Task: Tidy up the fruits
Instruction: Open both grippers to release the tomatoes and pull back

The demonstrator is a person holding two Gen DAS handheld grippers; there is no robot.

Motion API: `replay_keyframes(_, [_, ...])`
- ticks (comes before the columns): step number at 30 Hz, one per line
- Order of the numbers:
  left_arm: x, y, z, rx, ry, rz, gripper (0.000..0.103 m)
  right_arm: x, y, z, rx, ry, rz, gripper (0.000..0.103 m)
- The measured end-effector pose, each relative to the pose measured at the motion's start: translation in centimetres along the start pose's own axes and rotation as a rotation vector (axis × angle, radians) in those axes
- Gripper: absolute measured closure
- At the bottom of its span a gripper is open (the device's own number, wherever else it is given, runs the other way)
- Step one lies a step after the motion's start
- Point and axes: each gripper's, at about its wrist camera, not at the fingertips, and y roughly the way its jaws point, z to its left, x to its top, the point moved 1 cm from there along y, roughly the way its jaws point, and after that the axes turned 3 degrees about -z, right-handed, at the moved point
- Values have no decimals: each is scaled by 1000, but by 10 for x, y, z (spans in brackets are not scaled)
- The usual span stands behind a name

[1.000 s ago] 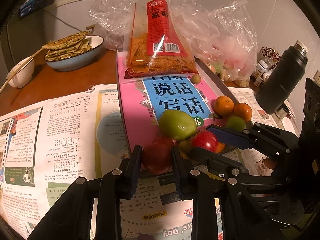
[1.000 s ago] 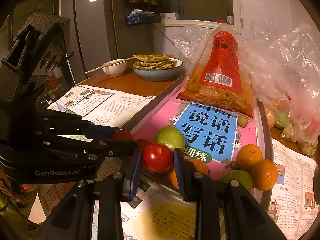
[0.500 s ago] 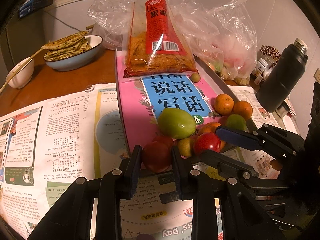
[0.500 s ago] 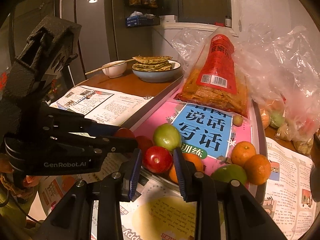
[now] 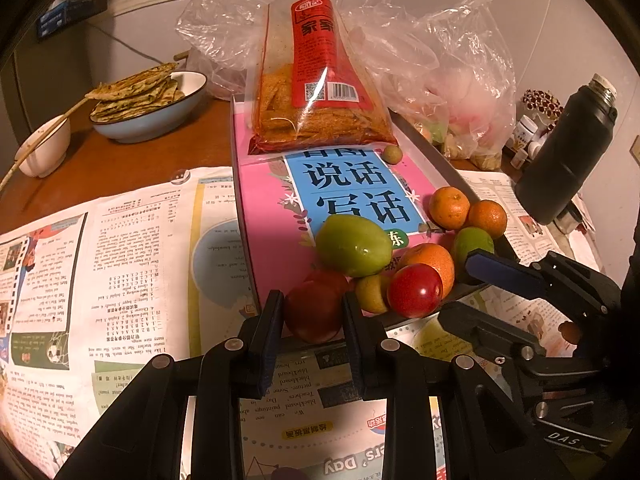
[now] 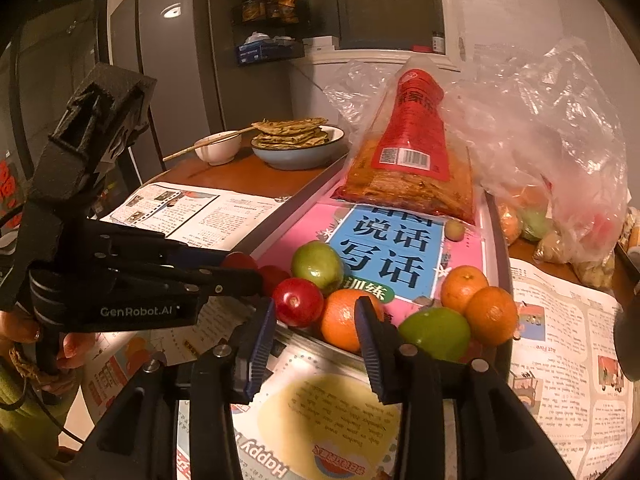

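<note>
The left gripper (image 5: 313, 312) jaws squeeze a dark red fruit (image 5: 314, 312) at the near end of the tray (image 5: 424, 148). The right gripper (image 6: 316, 322) jaws are open beside a shiny red fruit (image 6: 298, 302).

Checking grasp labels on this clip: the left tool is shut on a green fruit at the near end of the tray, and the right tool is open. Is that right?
Not quite. The left tool is shut on a dark red fruit, not a green one; the left wrist view shows it. The green fruit lies free behind it on the tray. The right tool is open, as stated.
</note>
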Motion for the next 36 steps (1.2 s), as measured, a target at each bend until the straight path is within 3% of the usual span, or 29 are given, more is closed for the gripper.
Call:
replay_keyframes(24, [-2,1,-4,9,4,-3,73,-4,3,-4,-43,19,12,61])
replay_keyframes(36, [-3,0,-8,43,-11,-20,70,-7,-13,-20,-66,84,-22,33])
